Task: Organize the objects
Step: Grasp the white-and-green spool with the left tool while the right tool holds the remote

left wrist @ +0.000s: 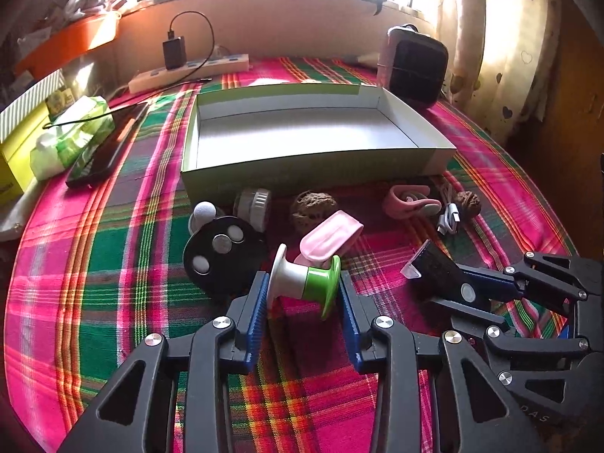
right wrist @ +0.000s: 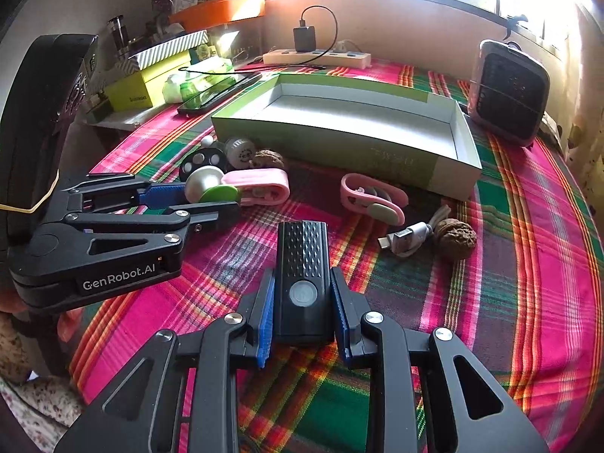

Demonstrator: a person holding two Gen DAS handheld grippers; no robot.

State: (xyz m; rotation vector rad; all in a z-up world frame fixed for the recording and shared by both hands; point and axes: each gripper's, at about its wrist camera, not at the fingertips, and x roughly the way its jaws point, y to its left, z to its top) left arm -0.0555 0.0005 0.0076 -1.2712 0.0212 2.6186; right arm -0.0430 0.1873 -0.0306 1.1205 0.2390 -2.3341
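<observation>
My left gripper (left wrist: 304,290) is shut on a white and green spool (left wrist: 302,279), held just above the plaid cloth; the spool also shows in the right wrist view (right wrist: 211,188). My right gripper (right wrist: 302,298) is shut on a black flashlight (right wrist: 302,264), which also shows in the left wrist view (left wrist: 441,271). An empty green and white shallow box (left wrist: 302,132) lies behind the objects, also in the right wrist view (right wrist: 358,120). In front of it lie a black disc (left wrist: 222,253), a pink strap (left wrist: 328,238), a white cap (left wrist: 253,204), two walnuts (left wrist: 313,204) and a pink clip (left wrist: 411,200).
A white USB cable (right wrist: 411,236) and a walnut (right wrist: 455,239) lie to the right. A small dark heater (right wrist: 509,90) stands at the back right. A power strip (right wrist: 317,56), a phone (left wrist: 105,147), a wipes pack (left wrist: 68,136) and boxes (right wrist: 147,83) sit left and back.
</observation>
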